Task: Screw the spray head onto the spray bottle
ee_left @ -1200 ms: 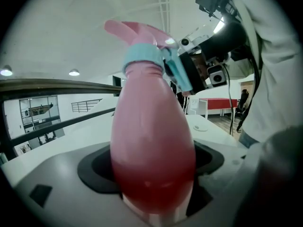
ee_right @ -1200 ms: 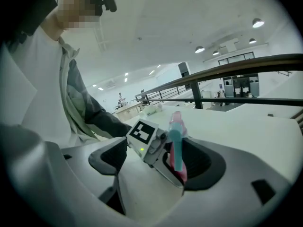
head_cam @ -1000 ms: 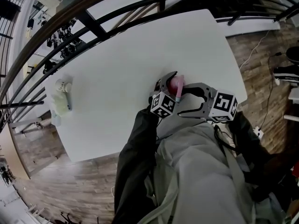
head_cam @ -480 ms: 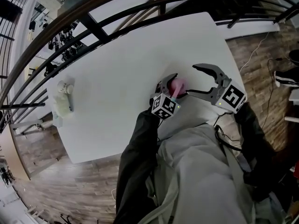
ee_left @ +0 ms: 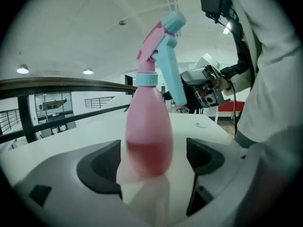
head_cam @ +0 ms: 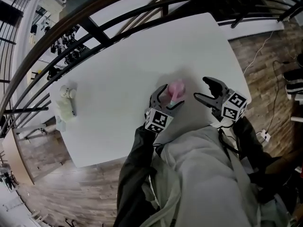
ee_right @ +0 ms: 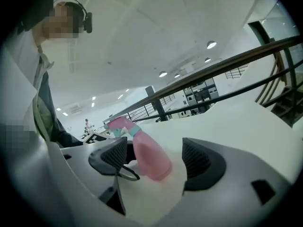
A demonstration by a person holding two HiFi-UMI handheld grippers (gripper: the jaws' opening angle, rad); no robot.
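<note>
Spray bottle (ee_left: 147,141), pink, upright on table (head_cam: 118,70) between parted jaws of left gripper (head_cam: 171,96), untouched; right gripper (head_cam: 201,88) wide open, empty, nearby. Blue-collared spray head (ee_left: 163,46) seated on top in gripper views, indistinct in head view.

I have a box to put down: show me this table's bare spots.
Bare: the middle of the table, between the pale item at its left edge and the pink bottle; also the far right corner. Crowded: the near edge, the left gripper around the bottle, the right gripper beside it.
</note>
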